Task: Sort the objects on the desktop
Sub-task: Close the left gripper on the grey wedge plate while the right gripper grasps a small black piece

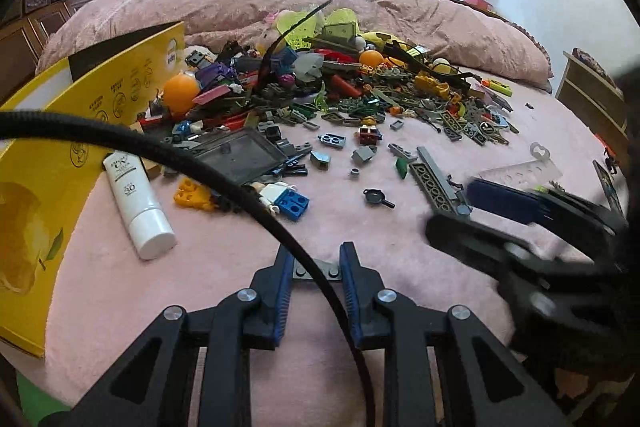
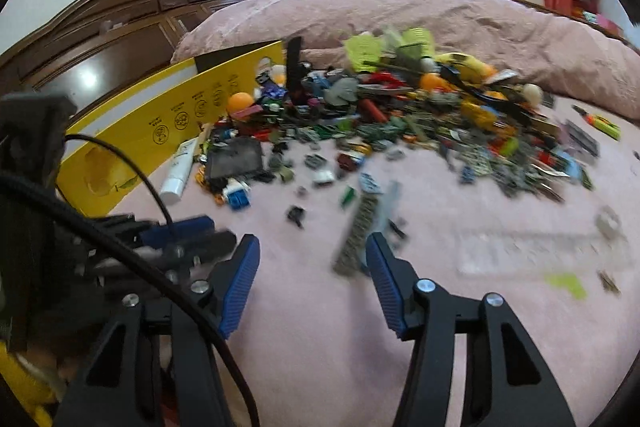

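**Toy bricks heaped on a pink bed, both grippers low at the near edge**

Nearest the lens in the left wrist view, the left gripper (image 1: 316, 267) is clamped on a small flat dark grey plate (image 1: 316, 271) with studs showing, its blue pads pressing the plate's two ends. A black cable (image 1: 224, 183) arcs across in front of it. To its right, blurred, sits the right gripper (image 2: 312, 255), whose jaws stand apart over bare pink bedcover (image 2: 312, 327) with nothing between the pads; the tip of a long grey holed beam (image 2: 356, 239) lies just beyond its right finger.

Just ahead and left of the left gripper lies a white sunscreen tube (image 1: 136, 203), cap toward the camera, printed "UV" and "30". Past it are a blue brick (image 1: 294, 203), a yellow piece (image 1: 192, 195) and a tiny black frying pan (image 1: 376, 197). A clear ruler-like plate (image 1: 520, 171) lies to the right.

Further left stands a yellow cardboard box (image 1: 44, 187), open toward the bed, with a pear picture and a row of round icons along its flap; the writing is too small to read, and its inside is hidden.

Further ahead a dark transparent tray (image 1: 244, 153) lies flat at the near edge of the big brick pile (image 1: 360, 95), the things to sort, which spreads across the bed with orange balls (image 1: 182, 93) and lime-green pieces among it.
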Demonstrator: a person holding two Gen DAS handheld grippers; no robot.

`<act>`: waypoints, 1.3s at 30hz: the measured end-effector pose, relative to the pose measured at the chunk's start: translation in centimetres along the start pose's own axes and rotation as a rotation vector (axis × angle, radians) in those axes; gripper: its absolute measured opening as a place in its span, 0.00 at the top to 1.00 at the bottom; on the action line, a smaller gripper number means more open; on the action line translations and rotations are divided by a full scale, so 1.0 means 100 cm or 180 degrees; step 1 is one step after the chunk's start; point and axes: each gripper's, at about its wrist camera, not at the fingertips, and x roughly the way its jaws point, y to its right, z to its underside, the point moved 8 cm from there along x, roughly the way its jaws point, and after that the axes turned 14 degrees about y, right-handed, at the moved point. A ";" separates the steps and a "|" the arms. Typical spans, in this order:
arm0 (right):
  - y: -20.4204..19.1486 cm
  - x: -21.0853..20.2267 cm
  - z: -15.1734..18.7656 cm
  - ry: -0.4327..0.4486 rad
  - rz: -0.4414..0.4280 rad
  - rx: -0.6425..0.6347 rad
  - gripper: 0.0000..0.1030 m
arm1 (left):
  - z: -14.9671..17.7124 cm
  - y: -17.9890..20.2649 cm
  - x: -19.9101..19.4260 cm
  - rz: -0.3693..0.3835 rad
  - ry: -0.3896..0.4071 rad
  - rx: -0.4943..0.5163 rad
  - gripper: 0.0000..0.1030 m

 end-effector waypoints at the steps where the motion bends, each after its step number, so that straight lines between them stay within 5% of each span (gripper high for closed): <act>1: -0.003 0.008 -0.001 -0.0027 -0.0027 0.0004 0.58 | 0.000 -0.002 0.000 -0.0038 0.0008 0.0003 0.77; 15: -0.008 0.054 0.010 -0.0282 -0.0015 -0.0099 0.62 | -0.001 -0.010 0.000 0.0065 -0.0004 -0.0191 0.77; 21: -0.009 0.056 0.010 -0.0237 0.0127 -0.0198 0.86 | 0.001 -0.011 0.001 0.0059 -0.0019 -0.0195 0.77; 39: -0.012 0.005 -0.017 0.0049 0.0123 0.0263 0.86 | -0.024 -0.017 -0.035 -0.0070 0.0195 -0.0268 0.77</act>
